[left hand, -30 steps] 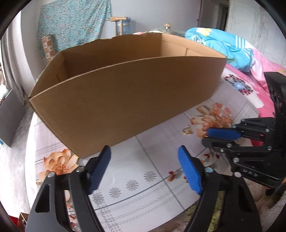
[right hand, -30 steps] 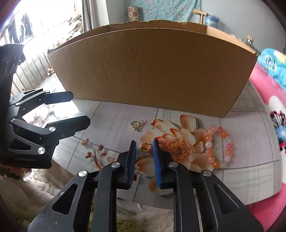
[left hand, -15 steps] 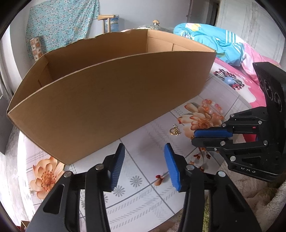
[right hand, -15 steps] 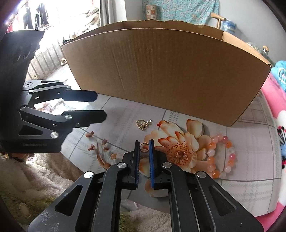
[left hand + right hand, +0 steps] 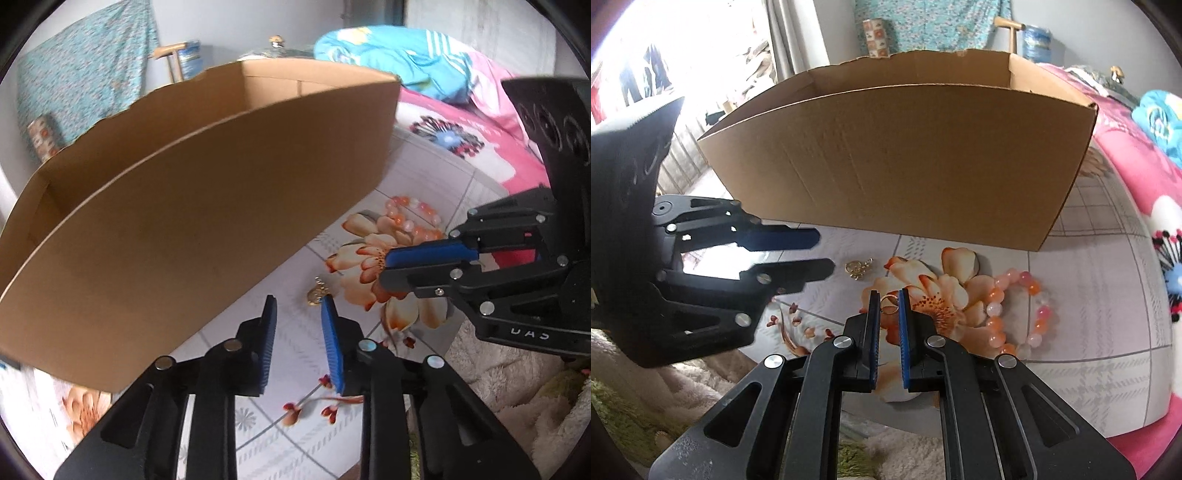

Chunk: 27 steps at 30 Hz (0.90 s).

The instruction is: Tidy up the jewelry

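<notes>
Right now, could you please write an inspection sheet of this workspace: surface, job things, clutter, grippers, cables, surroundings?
Surface: white tablecloth printed with orange flowers.
Job's things: open brown cardboard box stands at the back; small gold ring between the right gripper's pads; gold chain charm lies on the cloth ahead of the left gripper; pink and orange bead bracelet lies on the flower print, right of the ring.
Clutter: nothing seen.
Grippers: left gripper open, holding nothing; right gripper closed around the ring, which looks pinched at the tips.
Cables: nothing seen.
Surroundings: pink floral bedding, blue blanket, turquoise patterned cloth on the wall, fluffy cream rug.
</notes>
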Available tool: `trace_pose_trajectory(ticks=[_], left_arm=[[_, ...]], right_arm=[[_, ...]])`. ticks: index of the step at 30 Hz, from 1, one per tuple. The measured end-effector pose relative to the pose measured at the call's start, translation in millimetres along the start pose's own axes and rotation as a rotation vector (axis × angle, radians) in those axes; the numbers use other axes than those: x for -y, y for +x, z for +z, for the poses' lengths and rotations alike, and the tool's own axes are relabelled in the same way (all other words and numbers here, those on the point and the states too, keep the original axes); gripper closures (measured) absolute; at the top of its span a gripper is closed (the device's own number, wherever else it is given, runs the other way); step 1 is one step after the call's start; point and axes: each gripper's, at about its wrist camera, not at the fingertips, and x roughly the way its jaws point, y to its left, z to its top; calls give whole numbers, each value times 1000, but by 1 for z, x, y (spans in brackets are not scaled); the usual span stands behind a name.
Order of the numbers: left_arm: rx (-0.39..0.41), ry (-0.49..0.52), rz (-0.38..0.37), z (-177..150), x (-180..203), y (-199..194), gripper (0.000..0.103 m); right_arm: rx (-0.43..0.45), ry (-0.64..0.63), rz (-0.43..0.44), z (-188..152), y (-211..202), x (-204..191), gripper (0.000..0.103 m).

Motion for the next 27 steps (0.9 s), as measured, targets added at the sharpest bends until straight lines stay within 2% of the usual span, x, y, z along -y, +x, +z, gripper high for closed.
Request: trace_pose_trajectory(ticks=[10, 18, 20, 23, 27], left_arm=[[-50, 65, -9, 10, 7, 18, 88], [-61, 102, -24, 15, 10, 22, 88], [-63, 116, -33, 15, 13, 23, 93], [-60, 134, -27, 14, 14, 23, 93], [-60, 123, -35, 13, 13, 21, 93]], right_arm=[[-1, 20, 14, 7, 7, 11, 95], [-6, 36, 21, 12, 11, 19, 95], [-6, 41, 23, 14, 12, 21, 95], [-4, 42, 23, 14, 11, 22, 95], [0, 45, 20, 17, 10, 26, 95]])
